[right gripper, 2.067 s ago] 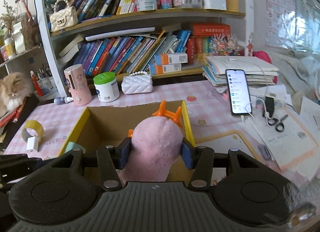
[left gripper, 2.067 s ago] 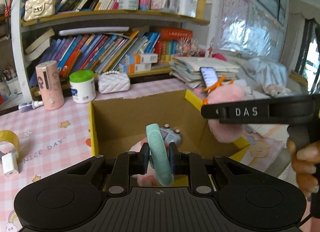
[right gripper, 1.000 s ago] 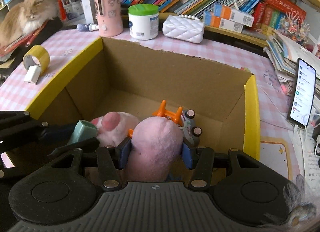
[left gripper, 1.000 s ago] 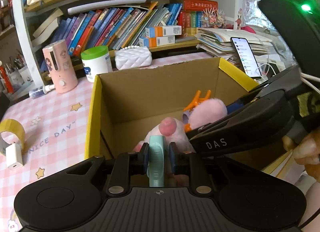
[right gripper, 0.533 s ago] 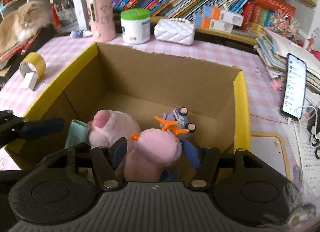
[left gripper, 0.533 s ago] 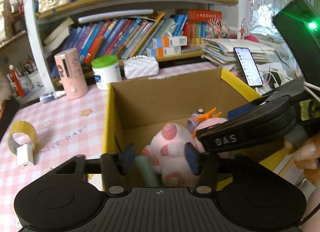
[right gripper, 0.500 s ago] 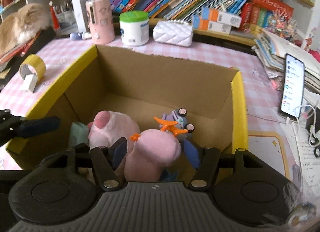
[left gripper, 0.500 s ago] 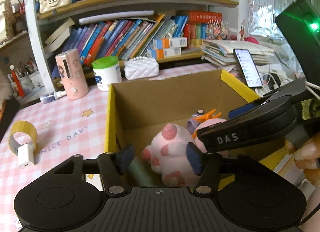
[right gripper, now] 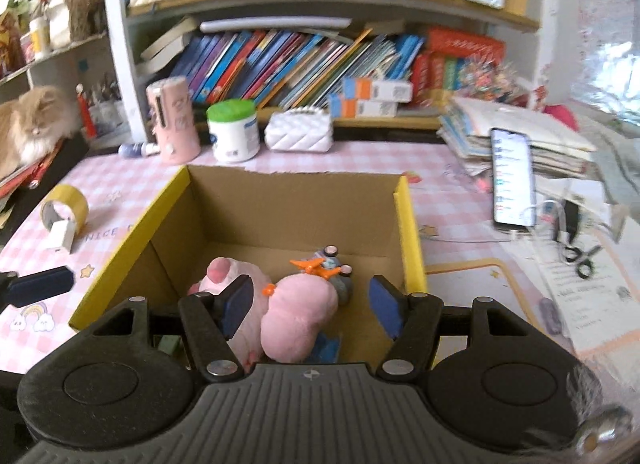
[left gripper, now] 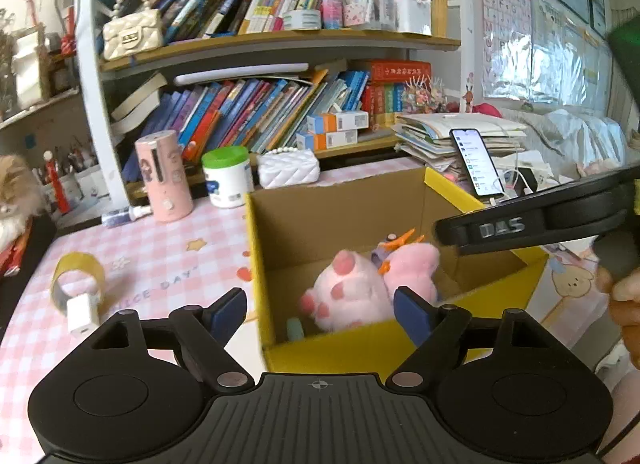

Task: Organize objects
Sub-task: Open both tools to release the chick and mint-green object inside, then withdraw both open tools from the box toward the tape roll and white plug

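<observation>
pink plush [right gripper: 298, 316] in box [right gripper: 408, 232] | between spread right claw [right gripper: 310, 304] fingers

The setting is a home, most likely a child's study corner or bedroom. A pale, wood-edged bookshelf [left gripper: 256, 44] is crammed with leaning, brightly coloured children's books [left gripper: 256, 116] and white pen pots [left gripper: 412, 14]. The desk wears a pink checked cloth printed with stars and the words "NICE DAY" [left gripper: 168, 264]. A fluffy ginger cat [right gripper: 34, 120] dozes at the desk's left end. A cream quilted handbag with a pearl handle [left gripper: 132, 26] sits on the upper shelf, and an alphabet poster [left gripper: 504, 32] hangs on the wall. A pink stuffed toy [right gripper: 298, 310] lies in a yellow-rimmed cardboard box [right gripper: 410, 232].
</observation>
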Demonstrator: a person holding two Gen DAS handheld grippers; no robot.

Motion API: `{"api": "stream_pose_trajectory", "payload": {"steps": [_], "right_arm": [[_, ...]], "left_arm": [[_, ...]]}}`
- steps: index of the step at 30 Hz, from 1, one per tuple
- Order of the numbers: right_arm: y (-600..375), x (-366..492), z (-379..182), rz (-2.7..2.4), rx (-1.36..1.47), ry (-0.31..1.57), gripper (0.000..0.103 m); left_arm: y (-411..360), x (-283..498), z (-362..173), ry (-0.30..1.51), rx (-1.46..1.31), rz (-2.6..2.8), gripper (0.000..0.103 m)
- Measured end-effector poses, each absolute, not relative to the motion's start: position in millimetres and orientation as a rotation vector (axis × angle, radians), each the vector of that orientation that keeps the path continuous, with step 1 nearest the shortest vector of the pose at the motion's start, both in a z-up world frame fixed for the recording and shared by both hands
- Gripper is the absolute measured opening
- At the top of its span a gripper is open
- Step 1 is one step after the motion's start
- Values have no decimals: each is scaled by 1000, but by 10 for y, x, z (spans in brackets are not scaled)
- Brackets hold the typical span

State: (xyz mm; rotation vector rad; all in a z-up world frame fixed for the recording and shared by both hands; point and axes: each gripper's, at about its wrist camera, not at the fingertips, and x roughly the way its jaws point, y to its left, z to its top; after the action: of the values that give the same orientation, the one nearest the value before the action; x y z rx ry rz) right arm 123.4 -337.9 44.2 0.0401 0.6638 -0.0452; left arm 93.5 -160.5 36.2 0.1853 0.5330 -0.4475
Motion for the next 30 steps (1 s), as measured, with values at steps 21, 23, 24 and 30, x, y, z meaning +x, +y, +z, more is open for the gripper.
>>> {"api": "stream_pose_trajectory", "payload": {"steps": [21,23,24,30], "right_arm": [[-2536,202,31,-199,131,764,68],[-2418,158,-7,-185,136,782,68],[-2349,141,-24,-176,136,792,68],[-1984,74,-103,-110,116,830,70]], "left_arm": [[-480,372,116,659,144,-345,87],[-357,333,95,675,137,-329,87],[-310,323,91,681,134,-322,87],[-10,217,28,719,131,-276,87]]}}
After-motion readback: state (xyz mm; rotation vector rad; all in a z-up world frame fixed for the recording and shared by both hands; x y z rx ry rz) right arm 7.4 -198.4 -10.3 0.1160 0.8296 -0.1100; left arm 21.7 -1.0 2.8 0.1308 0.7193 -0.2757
